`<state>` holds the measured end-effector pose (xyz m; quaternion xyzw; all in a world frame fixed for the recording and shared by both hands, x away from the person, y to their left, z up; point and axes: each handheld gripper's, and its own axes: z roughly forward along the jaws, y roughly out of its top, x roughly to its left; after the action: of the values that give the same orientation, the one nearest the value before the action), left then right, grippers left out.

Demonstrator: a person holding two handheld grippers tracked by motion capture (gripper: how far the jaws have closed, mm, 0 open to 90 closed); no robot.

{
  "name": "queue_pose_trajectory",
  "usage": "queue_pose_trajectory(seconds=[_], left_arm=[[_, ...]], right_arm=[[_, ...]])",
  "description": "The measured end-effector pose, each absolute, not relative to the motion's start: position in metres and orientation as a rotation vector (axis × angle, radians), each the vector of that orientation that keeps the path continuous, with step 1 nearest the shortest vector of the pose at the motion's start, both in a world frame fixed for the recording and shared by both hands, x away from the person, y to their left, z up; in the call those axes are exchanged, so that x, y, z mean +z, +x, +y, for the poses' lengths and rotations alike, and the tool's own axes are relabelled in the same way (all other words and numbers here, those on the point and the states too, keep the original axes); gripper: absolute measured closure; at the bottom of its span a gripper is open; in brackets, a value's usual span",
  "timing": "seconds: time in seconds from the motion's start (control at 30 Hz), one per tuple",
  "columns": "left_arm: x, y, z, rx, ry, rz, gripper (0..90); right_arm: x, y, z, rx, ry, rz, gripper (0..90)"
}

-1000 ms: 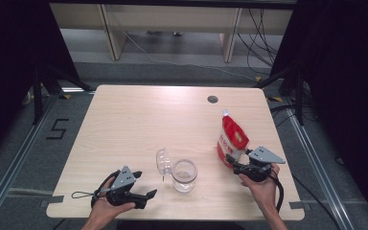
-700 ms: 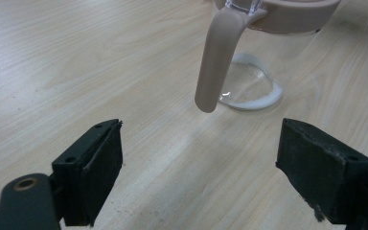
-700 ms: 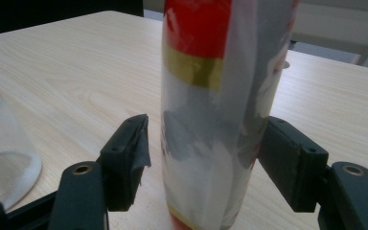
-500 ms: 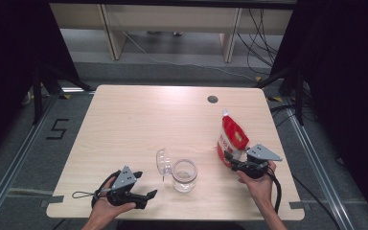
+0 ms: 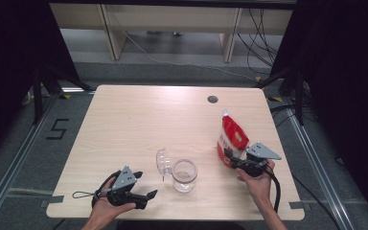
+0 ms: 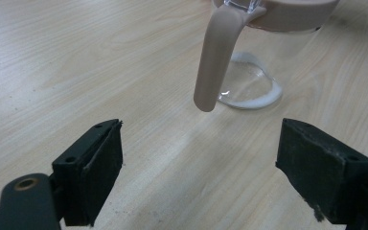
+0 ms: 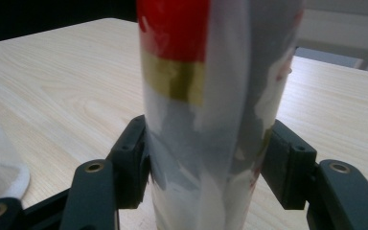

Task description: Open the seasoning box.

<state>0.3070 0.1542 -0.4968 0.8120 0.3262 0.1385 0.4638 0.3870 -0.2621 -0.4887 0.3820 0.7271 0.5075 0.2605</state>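
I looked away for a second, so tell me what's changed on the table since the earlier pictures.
The right gripper has been closing its fingers around the red and white pouch, which stands between them; both pads now look to be against its sides. The left gripper stays open by the glass jar; jar and pouch haven't shifted.

Lab: railed rig floor (image 5: 14, 165), loose cables (image 5: 256, 28)

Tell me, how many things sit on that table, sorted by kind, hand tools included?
Pouches: 1, the red and white pouch
Jars: 1, the clear jar with its lid swung open
Grippers: 2, the left gripper and the right gripper
Total: 4
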Motion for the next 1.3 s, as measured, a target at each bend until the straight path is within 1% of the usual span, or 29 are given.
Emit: queue_pose_trajectory(seconds=[0.13, 0.2, 0.23, 0.27, 0.43, 0.63, 1.07, 1.3], left_arm=[[-0.498, 0.306, 0.153, 0.323, 1.989, 0.818, 15.9], [-0.497, 0.306, 0.153, 0.335, 1.991, 0.809, 16.0], [-0.496, 0.307, 0.155, 0.353, 2.024, 0.786, 16.0], [-0.496, 0.307, 0.154, 0.341, 1.999, 0.793, 16.0], [-0.496, 0.307, 0.156, 0.347, 2.011, 0.803, 16.1], [-0.496, 0.305, 0.154, 0.327, 1.981, 0.818, 16.1], [-0.496, 0.305, 0.155, 0.334, 1.996, 0.810, 16.0], [-0.496, 0.306, 0.155, 0.339, 2.000, 0.812, 16.1]], right_arm=[[-0.489, 0.386, -0.261, 1.368, 1.058, 1.968, 43.9], [-0.488, 0.388, -0.263, 1.360, 1.021, 1.986, 44.7], [-0.488, 0.386, -0.261, 1.370, 1.054, 1.971, 45.1], [-0.488, 0.385, -0.261, 1.373, 1.060, 1.975, 45.4], [-0.486, 0.386, -0.266, 1.370, 0.995, 2.016, 46.9], [-0.483, 0.381, -0.269, 1.364, 0.991, 2.058, 47.5], [-0.481, 0.368, -0.279, 1.374, 0.880, 2.104, 47.9], [-0.480, 0.361, -0.282, 1.381, 0.873, 2.136, 48.1]])
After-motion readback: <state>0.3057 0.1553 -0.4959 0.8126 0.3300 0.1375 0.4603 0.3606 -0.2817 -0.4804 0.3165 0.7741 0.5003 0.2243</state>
